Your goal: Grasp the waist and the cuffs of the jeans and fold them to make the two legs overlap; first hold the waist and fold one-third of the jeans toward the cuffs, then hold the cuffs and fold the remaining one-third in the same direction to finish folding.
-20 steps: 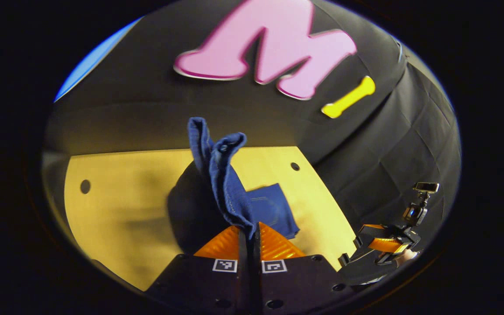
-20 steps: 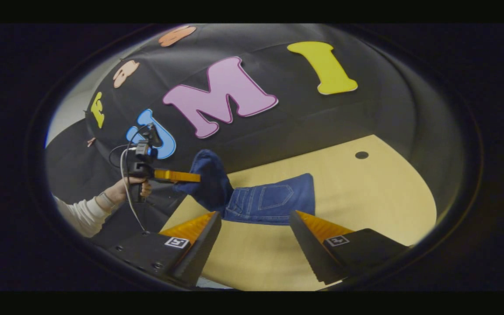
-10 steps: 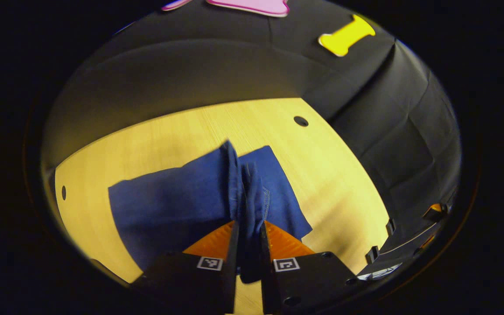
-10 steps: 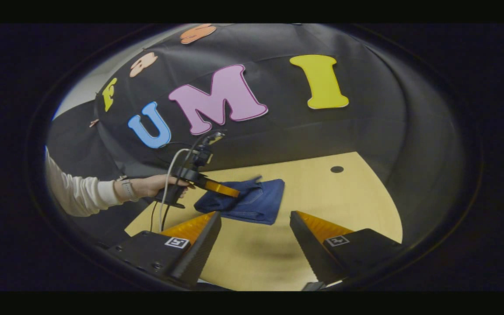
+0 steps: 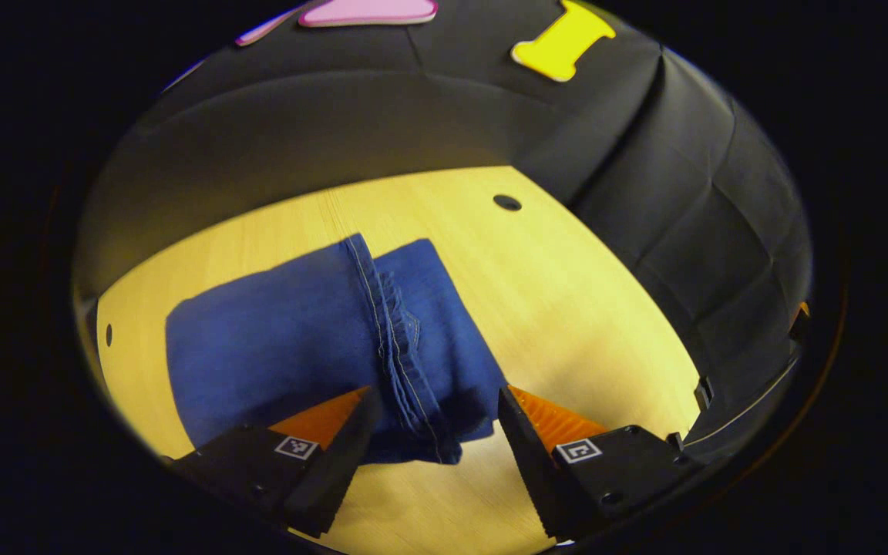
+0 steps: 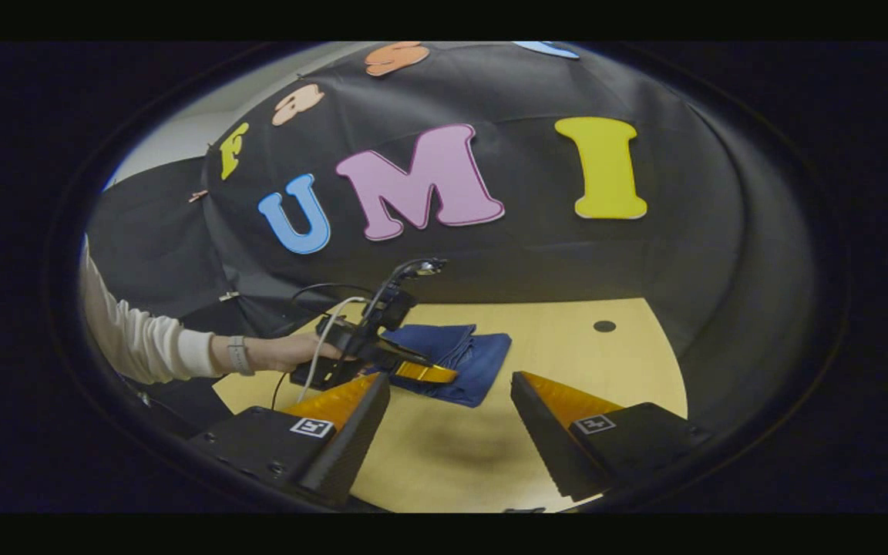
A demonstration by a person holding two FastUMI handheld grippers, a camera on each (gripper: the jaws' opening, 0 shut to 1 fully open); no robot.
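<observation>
In the left gripper view, the near edge of the folded jeans (image 5: 313,339) dips behind the tips of the left gripper (image 5: 432,416), so whether the cloth touches either finger cannot be told. How many layers lie in the fold is hidden beneath the top layer. In the right gripper view, the jeans (image 6: 475,358) are small and partly covered by the left gripper (image 6: 425,372) in front of them, and the sleeve (image 6: 143,339) of the person holding it is cut off at the picture's edge. Waist and cuffs cannot be told apart there
</observation>
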